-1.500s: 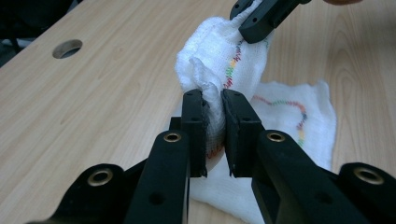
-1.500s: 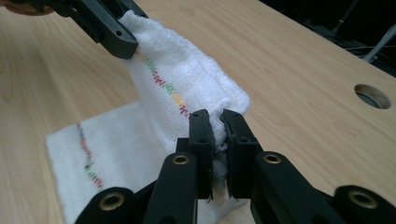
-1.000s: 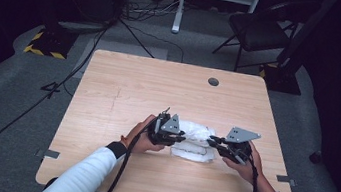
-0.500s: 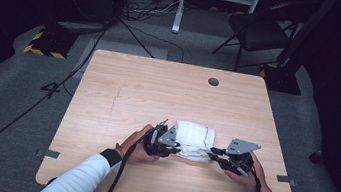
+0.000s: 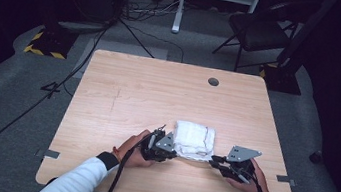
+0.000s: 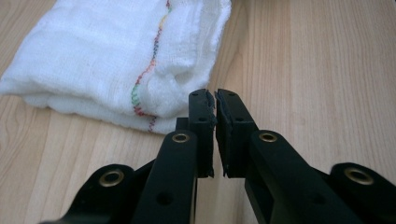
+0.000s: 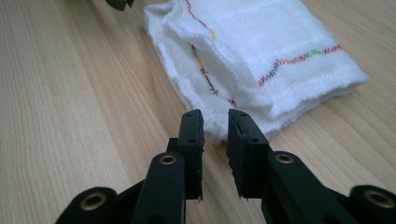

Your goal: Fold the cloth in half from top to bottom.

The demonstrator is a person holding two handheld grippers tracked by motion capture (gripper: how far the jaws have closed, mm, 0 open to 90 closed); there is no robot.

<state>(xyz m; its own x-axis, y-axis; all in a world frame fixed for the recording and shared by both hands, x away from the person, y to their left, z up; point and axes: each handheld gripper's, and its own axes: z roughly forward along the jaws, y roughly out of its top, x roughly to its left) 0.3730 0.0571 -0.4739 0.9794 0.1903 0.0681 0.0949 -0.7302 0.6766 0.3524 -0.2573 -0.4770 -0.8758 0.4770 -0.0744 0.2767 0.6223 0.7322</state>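
Over at the far left of the high view there's a yellow-and-black striped block (image 5: 44, 44) on the grey floor, with cables running past it toward the desk (image 5: 124, 89).

Moving in, lower left of centre: the person's left hand (image 5: 131, 150), white sleeve behind it, holds the left hand-held gripper (image 5: 165, 145) right at the left edge of the folded white cloth (image 5: 194, 141). In the left gripper view its jaws are basically pinched together, only a hairline slit between the pads, and nothing is caught in them. The tips sit just in front of the cloth's (image 6: 116, 60) near corner, the one with the rainbow zigzag stitching, close but I can't tell if they actually touch it.

The cloth itself lies flat on the desk in the lower middle of the high view, between the two tools.

Right of it, the right hand-held gripper (image 5: 216, 161) points left at the cloth's lower right corner with a small gap of bare wood between. In the right gripper view its jaws stand a little apart, empty, aimed at the cloth's (image 7: 261, 56) folded edge.

Upper right of the high view: a small dark round hole (image 5: 213, 82) in the desk, and a black chair (image 5: 258, 30) on the floor behind.
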